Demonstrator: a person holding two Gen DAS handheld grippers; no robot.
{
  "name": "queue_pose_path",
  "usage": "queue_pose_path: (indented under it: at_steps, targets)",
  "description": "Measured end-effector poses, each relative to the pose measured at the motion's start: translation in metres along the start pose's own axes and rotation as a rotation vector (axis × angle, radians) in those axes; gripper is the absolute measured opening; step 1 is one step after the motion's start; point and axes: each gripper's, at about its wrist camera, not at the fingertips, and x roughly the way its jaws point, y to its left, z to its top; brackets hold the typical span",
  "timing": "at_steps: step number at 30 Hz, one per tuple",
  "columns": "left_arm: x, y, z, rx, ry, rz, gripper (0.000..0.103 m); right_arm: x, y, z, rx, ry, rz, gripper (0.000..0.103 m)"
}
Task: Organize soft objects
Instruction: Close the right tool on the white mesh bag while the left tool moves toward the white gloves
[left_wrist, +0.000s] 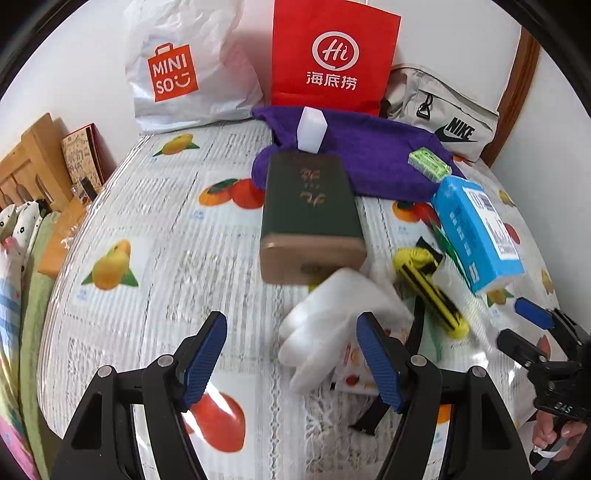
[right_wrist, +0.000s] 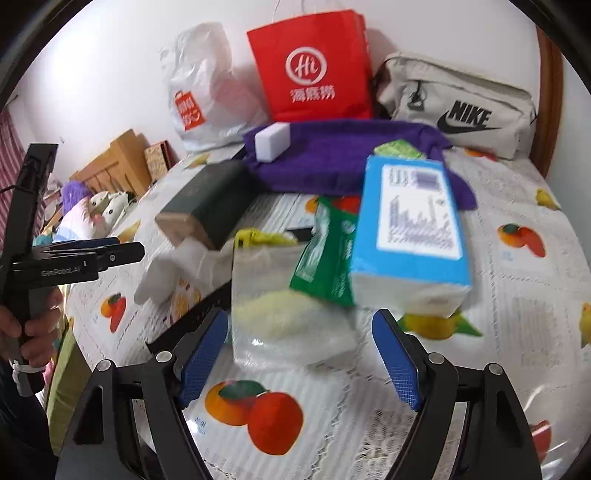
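Blue-padded fingers of the left claw (left_wrist: 291, 363) stand spread and empty above the fruit-print cloth on the desk (left_wrist: 147, 206), with a white glove (left_wrist: 325, 332) lying just ahead and partly between them. The right claw (right_wrist: 300, 360) is likewise spread and holds nothing; a clear pouch of pale powder (right_wrist: 284, 306) lies directly before it, touching a green packet (right_wrist: 328, 254) and a blue tissue pack (right_wrist: 410, 229). Judging by this, the sorting is at an early approach step: each claw seems to be lining up on a soft item, and the next move calls for lowering and closing gently on the glove or the pouch. Farther back lie a dark green box (left_wrist: 310, 214), a purple towel (left_wrist: 369, 155) carrying a white block (left_wrist: 312, 129), then bags reading "MINISO" (left_wrist: 173, 74), "Hi 海底捞" (left_wrist: 332, 59) and "NIKE" (left_wrist: 447, 114). The left handle reads "GenRobot.AI".
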Motion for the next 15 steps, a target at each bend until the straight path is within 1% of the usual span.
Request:
queue_pose_path:
  at_steps: [5,7,9,11,12,14,15]
  targets:
    - [0.002,0.005,-0.013,-0.015,0.007,-0.01,0.071,0.022,-0.003,-0.006,0.039,0.053,0.046,0.081]
    - [0.004,0.005,-0.016,-0.013,0.016,-0.011,0.071,0.027,-0.004,-0.009,0.045,0.049,0.057,0.079]
    - [0.005,0.004,-0.018,-0.001,0.018,-0.008,0.071,0.022,-0.002,-0.011,0.028,0.012,0.063,0.069]
    - [0.006,0.003,-0.019,0.002,0.018,-0.008,0.071,0.016,-0.001,-0.011,0.01,-0.007,0.078,0.053]
    - [0.006,0.003,-0.019,0.0,0.016,-0.011,0.071,0.015,0.0,-0.012,0.004,-0.004,0.086,0.048]
    - [0.006,0.001,-0.02,-0.001,0.01,-0.016,0.071,0.017,0.0,-0.012,-0.006,0.016,0.089,0.021]
    - [0.005,0.0,-0.021,0.001,0.006,-0.017,0.071,0.018,-0.001,-0.013,-0.009,0.03,0.086,0.016]
